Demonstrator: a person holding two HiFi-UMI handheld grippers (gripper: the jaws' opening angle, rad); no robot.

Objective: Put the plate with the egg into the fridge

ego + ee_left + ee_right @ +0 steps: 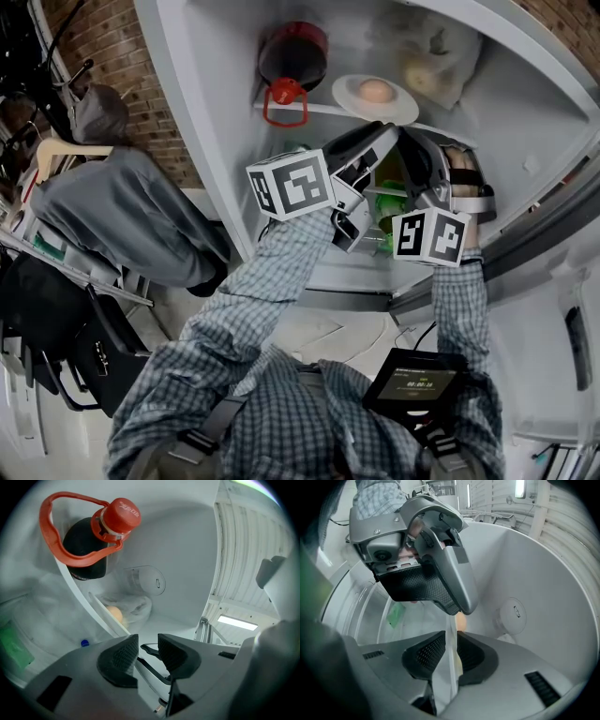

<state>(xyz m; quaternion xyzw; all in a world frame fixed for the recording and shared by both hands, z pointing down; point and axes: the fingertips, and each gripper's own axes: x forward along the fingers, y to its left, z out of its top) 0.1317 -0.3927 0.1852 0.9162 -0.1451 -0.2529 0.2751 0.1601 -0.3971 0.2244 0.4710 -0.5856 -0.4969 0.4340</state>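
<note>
- Left gripper view: left gripper (147, 651) has its jaws part-open. A white edge, probably the plate (99, 605) rim, runs through the gap. I cannot tell whether either pad touches it, so I read this as no firm hold.
- Same view: the plate is seen edge-on on the shelf (75, 588), with the egg (115, 615) on it. The dark bottle (84, 555) with the red cap (121, 515) stands further along the shelf, apart from the plate.
- Right gripper view: right gripper (451, 656) has its jaws almost together, and both pads are on the thin white plate rim. This claw has the plate. The egg shows just past the jaw tips, and the left gripper sits close above.
- Head view: the fridge (206, 141) is open. The plate with the egg lies on the upper shelf, right of the bottle. Both grippers are at its near edge.
- Judgement: the placing step is nearly done.
  - Keep the plate level so the egg does not roll.
  - Make sure the base sits fully on the shelf, clear of the bottle, before the right jaws open.
  - Withdraw straight back, without dragging the rim.
</note>
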